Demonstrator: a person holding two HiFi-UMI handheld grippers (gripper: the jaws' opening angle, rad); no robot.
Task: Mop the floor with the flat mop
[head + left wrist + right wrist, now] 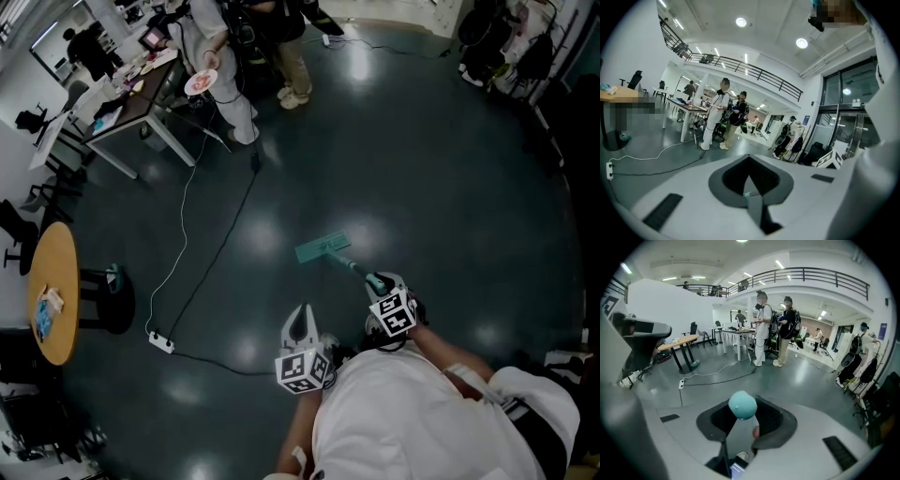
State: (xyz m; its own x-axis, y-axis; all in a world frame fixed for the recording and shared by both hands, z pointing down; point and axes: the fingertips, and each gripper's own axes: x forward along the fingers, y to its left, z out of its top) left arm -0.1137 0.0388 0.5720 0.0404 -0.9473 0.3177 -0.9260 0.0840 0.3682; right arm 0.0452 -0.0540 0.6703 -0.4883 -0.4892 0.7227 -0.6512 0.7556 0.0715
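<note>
The flat mop's teal head [322,247] lies flat on the dark floor ahead of me, and its handle [349,266] slants back to my right gripper [380,281]. That gripper is shut on the handle just below its top. In the right gripper view the handle's rounded teal end cap [742,405] sticks up between the jaws of the right gripper [743,423]. My left gripper [300,317] hangs left of the handle, apart from it, shut and empty. In the left gripper view, the left gripper [749,180] has its jaws together with nothing between them.
A white power strip [160,342] with black and white cables [202,272] lies on the floor to the left. A round wooden table [52,291] stands at far left. Two people [225,84] stand by a desk [131,108] at the back. Bags [497,47] sit back right.
</note>
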